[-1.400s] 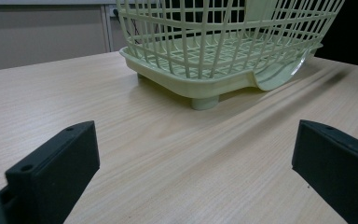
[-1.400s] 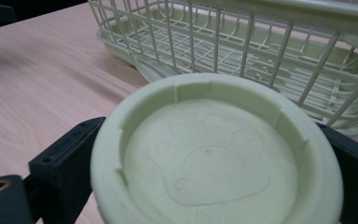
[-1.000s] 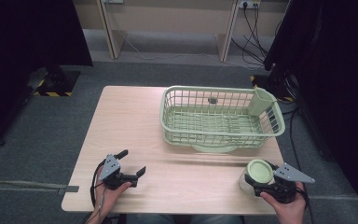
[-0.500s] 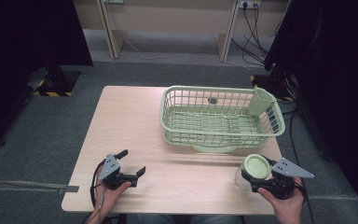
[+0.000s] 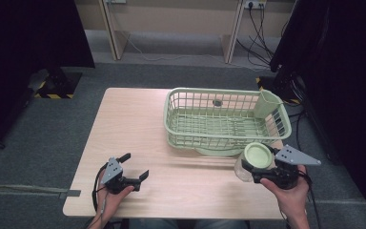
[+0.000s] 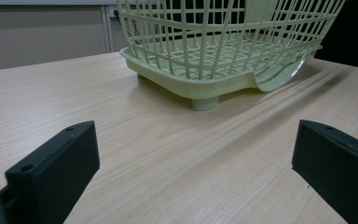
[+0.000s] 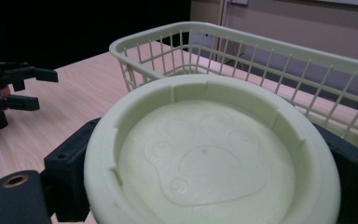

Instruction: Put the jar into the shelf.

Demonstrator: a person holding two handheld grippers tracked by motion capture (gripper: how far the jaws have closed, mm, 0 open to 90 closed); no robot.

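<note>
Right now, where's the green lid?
High view, lower right: the lid sits between the right gripper's jaws, just in front of the basket. It is above the table's near right part.

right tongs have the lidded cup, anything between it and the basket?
Only the basket's own near wall: the cup, clamped by the right tongs, sits just outside it by the front right corner, so it likely has to pass over the rim. The basket floor looks bare, apart from a caddy in the far right corner.

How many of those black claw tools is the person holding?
2: the left gripper sits open at the table's near-left edge; the right gripper, near-right, clamps a green-lidded jar.
</note>
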